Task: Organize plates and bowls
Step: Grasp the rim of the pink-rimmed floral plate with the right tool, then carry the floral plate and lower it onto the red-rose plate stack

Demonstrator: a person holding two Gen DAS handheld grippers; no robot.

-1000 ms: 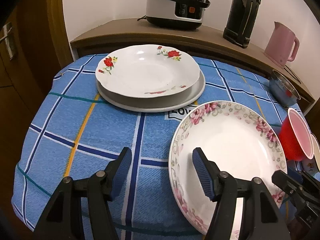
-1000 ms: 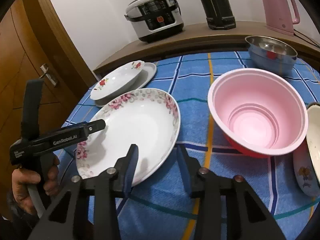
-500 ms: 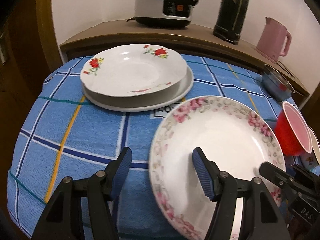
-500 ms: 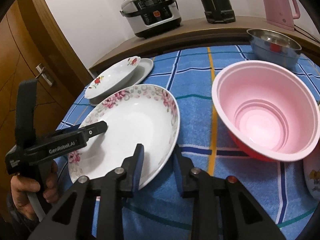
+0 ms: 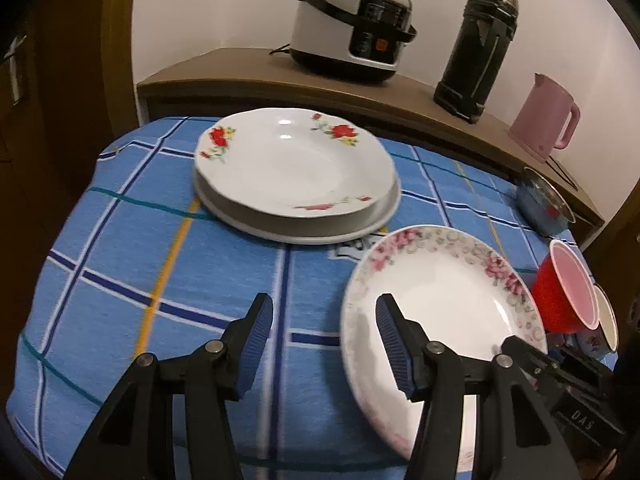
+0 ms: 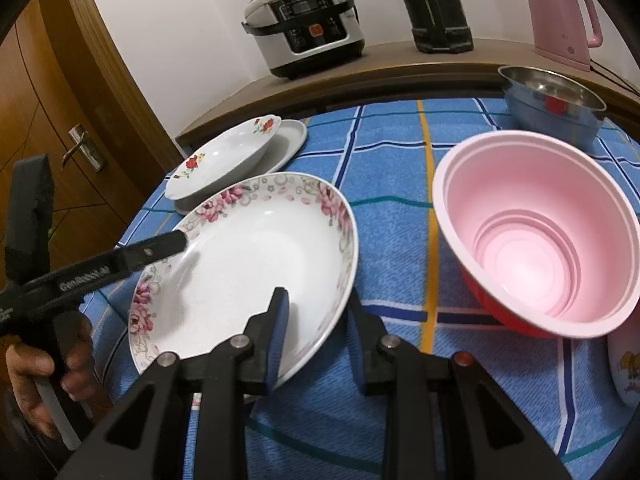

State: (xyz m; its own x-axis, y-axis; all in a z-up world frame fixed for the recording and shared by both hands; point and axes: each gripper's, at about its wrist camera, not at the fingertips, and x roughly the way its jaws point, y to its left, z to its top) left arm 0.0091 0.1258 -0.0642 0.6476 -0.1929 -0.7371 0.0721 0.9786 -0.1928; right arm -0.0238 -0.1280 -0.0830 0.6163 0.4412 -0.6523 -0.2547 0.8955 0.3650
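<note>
Plate (image 6: 248, 264) tilted in right gripper (image 6: 316, 336)

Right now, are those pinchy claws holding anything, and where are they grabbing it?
The right gripper holds the pink-flowered plate by its near rim. The left gripper is closing around the plate's opposite rim, not yet pinching.

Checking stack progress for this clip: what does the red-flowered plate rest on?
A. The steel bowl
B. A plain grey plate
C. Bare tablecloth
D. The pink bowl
B: the red-flowered plate sits on top of a plain grey plate whose rim shows beneath it, apart from the pink bowl and the steel bowl.
</note>
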